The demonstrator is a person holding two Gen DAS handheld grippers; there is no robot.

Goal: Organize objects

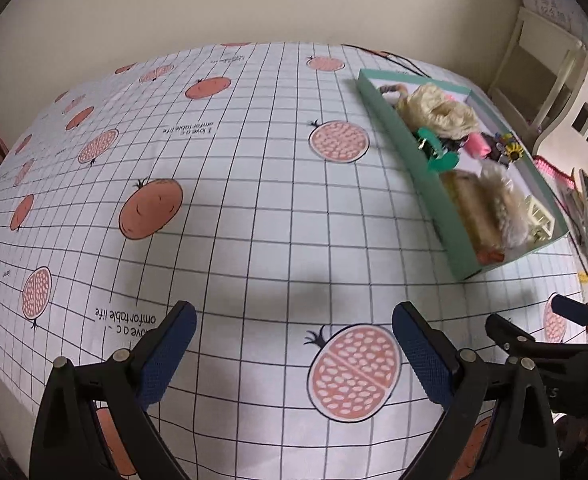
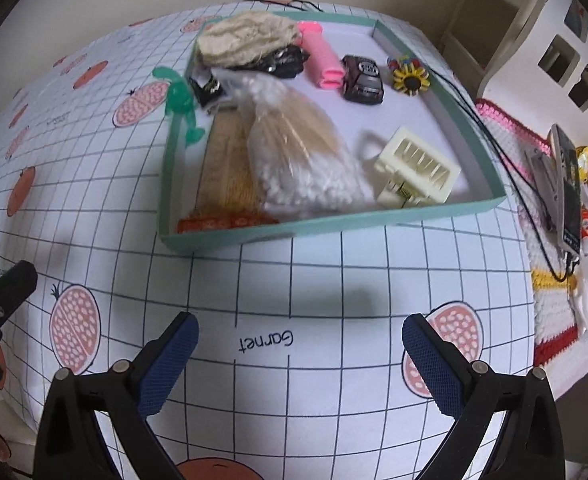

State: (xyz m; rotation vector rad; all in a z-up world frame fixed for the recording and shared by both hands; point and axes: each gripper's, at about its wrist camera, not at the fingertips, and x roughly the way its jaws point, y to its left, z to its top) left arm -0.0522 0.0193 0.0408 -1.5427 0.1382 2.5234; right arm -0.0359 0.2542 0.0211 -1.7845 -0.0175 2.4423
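Two empty tools hover over a gridded cloth, with a filled teal box beyond them.

The left tool (image 1: 294,344) has its blue textured pads spread apart over the smooth surface (image 1: 233,200) printed with pomegranates. To its right, the right tool (image 2: 300,354) is likewise spread wide, gripping nothing. Ahead sits the shallow teal cardboard box (image 2: 334,222): a green plastic clip (image 2: 179,98) hooks over its left wall, and inside lie a crinkly bag of cotton swabs (image 2: 298,152), a ribbed cream plastic piece (image 2: 416,168), a pink tube (image 2: 320,58), a dark toy car (image 2: 364,78) and a sunflower ornament (image 2: 410,76).
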